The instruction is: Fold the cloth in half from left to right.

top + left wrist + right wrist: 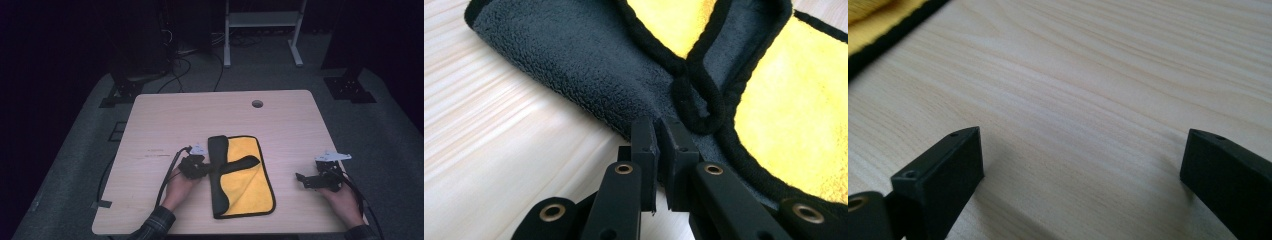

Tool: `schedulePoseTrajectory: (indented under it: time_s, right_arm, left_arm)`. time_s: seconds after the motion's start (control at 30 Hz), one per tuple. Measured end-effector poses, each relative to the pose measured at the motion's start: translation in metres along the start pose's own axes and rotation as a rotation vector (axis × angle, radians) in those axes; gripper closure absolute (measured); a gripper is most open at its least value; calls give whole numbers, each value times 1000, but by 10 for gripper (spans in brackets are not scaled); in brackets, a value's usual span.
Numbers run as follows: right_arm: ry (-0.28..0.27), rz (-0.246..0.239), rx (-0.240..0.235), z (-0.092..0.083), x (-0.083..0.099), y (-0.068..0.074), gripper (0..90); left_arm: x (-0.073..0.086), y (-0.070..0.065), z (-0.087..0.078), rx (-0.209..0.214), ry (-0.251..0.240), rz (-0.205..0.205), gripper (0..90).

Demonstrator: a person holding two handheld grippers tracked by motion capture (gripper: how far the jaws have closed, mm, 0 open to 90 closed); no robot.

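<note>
Cloth, yellow w/ black trim, lies flat on the bench approx mid-width, nearer the front edge than the back; its left side is folded over so the dark grey underside shows as a strip, and a black-edged flap lies across the yellow toward the right. In left gripper view the cloth grey fold sits right at the jaw tips. Left gripper is at the cloth's left edge, jaws clenched on the grey fold, pads nearly together w/ fabric pinched between. Right gripper rests near the bench's right edge, well apart from the cloth, jaws released and wide, bare wood between them; cloth corner at top left of right gripper view
</note>
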State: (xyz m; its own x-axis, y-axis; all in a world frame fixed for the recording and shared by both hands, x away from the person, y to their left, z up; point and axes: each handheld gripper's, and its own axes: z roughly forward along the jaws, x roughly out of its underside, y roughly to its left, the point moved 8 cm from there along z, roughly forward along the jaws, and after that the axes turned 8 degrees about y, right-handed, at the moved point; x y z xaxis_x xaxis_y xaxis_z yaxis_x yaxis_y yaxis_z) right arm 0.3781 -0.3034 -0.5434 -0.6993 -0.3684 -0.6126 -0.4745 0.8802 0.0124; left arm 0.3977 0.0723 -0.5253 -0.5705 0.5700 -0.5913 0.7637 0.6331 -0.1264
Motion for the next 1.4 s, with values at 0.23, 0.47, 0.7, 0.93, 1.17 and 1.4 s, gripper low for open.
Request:
schedulePoseTrajectory:
  time_s: [0.23,0.47,0.7,0.93,1.17,1.4]
  right_arm:
    - [0,1,1,0,0,0,27]
    - [0,1,1,0,0,0,27]
    - [0,0,1,0,0,0,27]
    - [0,-6,-4,0,0,0,27]
    - [-2,-3,0,1,-2,1,42]
    - [-6,-37,-65,-2,-8,13,128]
  left_arm:
    - [8,28,-10,-45,-12,-27,850]
    - [10,26,-11,-49,-14,-31,851]
    - [15,26,-14,-41,-24,-48,831]
    - [19,31,-26,-58,-47,-60,447]
    - [42,41,-38,-155,-17,-21,161]
    - [63,44,-44,-173,24,-12,23]
